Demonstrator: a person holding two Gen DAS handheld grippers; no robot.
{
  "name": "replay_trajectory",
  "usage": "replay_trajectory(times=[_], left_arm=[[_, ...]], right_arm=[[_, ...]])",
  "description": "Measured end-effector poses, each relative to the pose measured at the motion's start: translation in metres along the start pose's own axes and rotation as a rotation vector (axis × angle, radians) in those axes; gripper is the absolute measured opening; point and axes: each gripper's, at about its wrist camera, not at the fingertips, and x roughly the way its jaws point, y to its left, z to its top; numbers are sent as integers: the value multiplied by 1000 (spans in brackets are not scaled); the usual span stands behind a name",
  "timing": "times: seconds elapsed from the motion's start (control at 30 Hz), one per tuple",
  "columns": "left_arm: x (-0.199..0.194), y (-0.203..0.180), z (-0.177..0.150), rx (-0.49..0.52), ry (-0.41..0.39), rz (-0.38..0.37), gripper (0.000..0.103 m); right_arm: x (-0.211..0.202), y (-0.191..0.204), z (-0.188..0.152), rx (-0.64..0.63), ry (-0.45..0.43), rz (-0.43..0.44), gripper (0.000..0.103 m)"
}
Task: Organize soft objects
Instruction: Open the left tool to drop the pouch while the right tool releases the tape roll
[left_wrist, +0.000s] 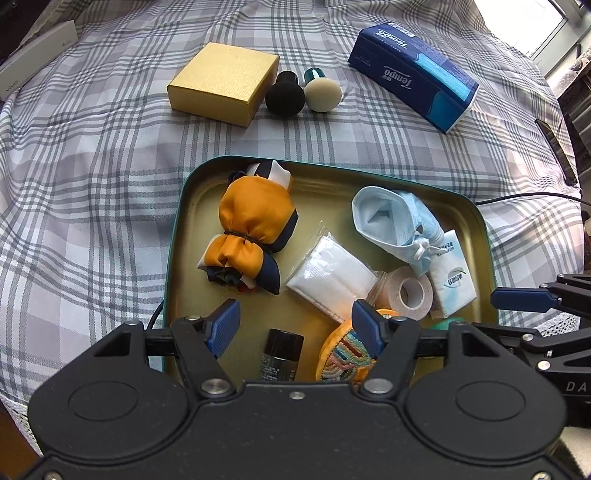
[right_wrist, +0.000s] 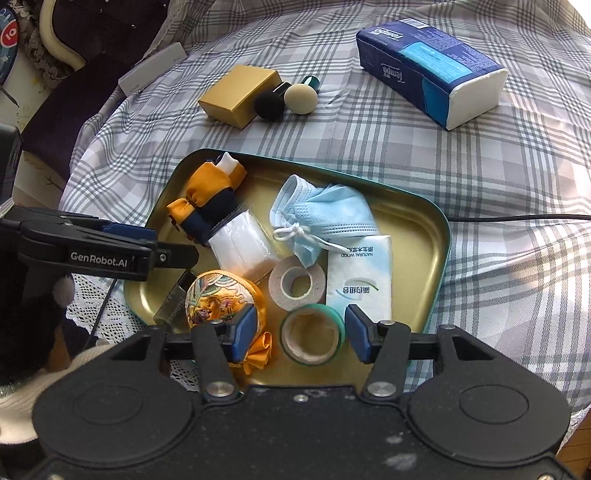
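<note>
The right gripper (right_wrist: 300, 334) hangs spread over the near end of the tray (right_wrist: 441, 236), its pads either side of the green-edged tape roll (right_wrist: 311, 336) without pressing it. The left gripper (left_wrist: 293, 325), also spread and empty, hovers over the tray's near edge, partly hiding the embroidered pouch (left_wrist: 345, 354) and a dark bottle (left_wrist: 280, 354).

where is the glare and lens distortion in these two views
Left wrist view: blown-out window glare at the top right corner, plaid cloth lines bow at the edges. Right wrist view: sunlight whitens the end of the blue tissue pack; gold metal tray shines.
</note>
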Motion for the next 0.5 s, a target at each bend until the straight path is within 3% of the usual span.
replay_trajectory(times=[0.5], left_arm=[[3,4,1,-7,9,9,62]], right_arm=[[2,2,5,-7,-7,-17,54]])
